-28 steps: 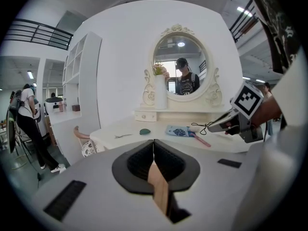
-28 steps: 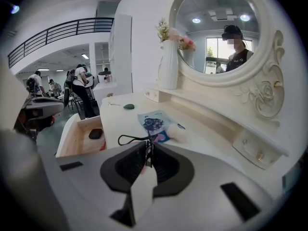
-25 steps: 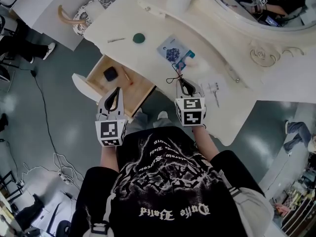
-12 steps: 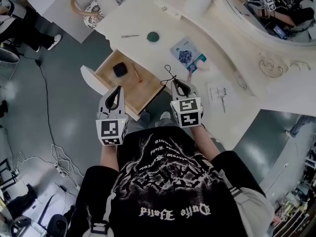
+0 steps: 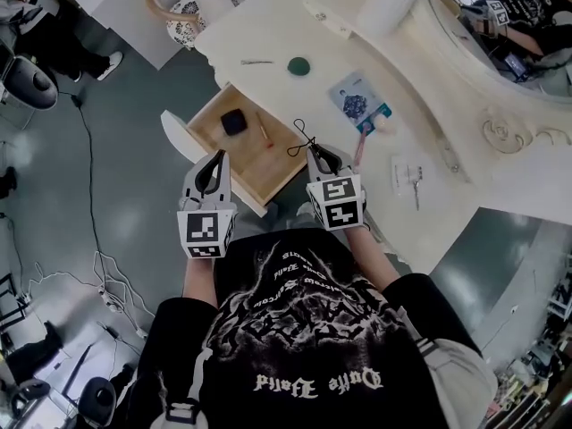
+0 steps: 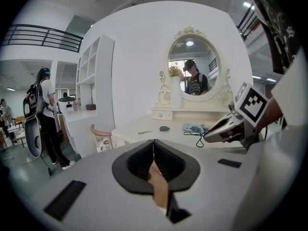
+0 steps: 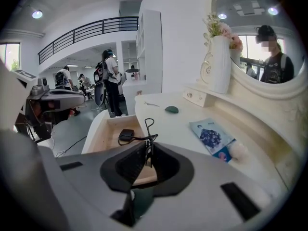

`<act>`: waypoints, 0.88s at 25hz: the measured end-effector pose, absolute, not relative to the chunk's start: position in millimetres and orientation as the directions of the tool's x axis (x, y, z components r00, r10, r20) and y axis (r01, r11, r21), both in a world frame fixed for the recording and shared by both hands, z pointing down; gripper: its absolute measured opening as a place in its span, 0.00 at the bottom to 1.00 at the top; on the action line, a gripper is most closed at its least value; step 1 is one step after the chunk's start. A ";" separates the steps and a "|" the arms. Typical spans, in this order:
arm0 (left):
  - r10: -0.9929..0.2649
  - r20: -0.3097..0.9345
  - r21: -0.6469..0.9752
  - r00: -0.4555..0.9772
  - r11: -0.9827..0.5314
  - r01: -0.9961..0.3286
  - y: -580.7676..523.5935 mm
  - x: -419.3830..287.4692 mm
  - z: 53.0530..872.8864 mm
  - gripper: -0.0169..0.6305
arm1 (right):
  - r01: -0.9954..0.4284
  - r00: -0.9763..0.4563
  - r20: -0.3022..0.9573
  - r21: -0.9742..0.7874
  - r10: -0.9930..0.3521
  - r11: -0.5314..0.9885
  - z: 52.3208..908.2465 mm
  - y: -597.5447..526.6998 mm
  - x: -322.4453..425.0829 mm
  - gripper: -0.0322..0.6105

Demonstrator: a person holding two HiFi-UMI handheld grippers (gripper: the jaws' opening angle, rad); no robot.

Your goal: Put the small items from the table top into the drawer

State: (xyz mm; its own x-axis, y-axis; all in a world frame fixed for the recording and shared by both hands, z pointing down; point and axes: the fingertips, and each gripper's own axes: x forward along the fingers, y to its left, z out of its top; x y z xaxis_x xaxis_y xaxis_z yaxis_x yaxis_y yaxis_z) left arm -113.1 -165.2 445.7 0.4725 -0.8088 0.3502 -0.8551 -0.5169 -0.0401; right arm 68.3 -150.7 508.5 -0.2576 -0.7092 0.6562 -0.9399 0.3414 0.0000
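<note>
The right gripper point(image 5: 319, 157) has its fingers clamped on a thin black looped cord point(image 5: 298, 140). The cord sticks out past the fingertips, and in the head view its loops show over the near right part of the open light wooden drawer point(image 5: 246, 152). Inside the drawer lie a small black square item point(image 5: 234, 121) and a thin reddish stick point(image 5: 263, 130). The left gripper point(image 5: 213, 168) hangs in front of the drawer, its fingers together with nothing between them. On the cream surface point(image 5: 268, 34) lie a dark green round item point(image 5: 298, 65) and a blue booklet point(image 5: 356, 102).
</note>
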 end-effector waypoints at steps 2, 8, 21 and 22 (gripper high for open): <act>-0.809 0.350 -0.040 0.472 -0.517 -0.855 -168.2 -117.4 445.7 0.05 | -0.938 -0.263 0.657 -0.002 -0.706 0.347 509.8 -153.2 60.5 0.12; -0.807 0.348 -0.039 0.478 -0.522 -0.852 -178.9 -134.1 446.5 0.05 | -0.934 -0.276 0.663 -0.013 -0.696 0.358 516.9 -162.8 35.9 0.12; -0.815 0.358 -0.030 0.456 -0.499 -0.866 -206.3 -180.6 456.1 0.05 | -0.917 -0.291 0.709 -0.014 -0.643 0.399 550.6 -189.0 -8.8 0.12; -0.812 0.364 -0.028 0.457 -0.500 -0.865 -208.2 -183.5 458.4 0.05 | -0.915 -0.297 0.712 -0.021 -0.637 0.403 553.0 -190.4 -12.5 0.12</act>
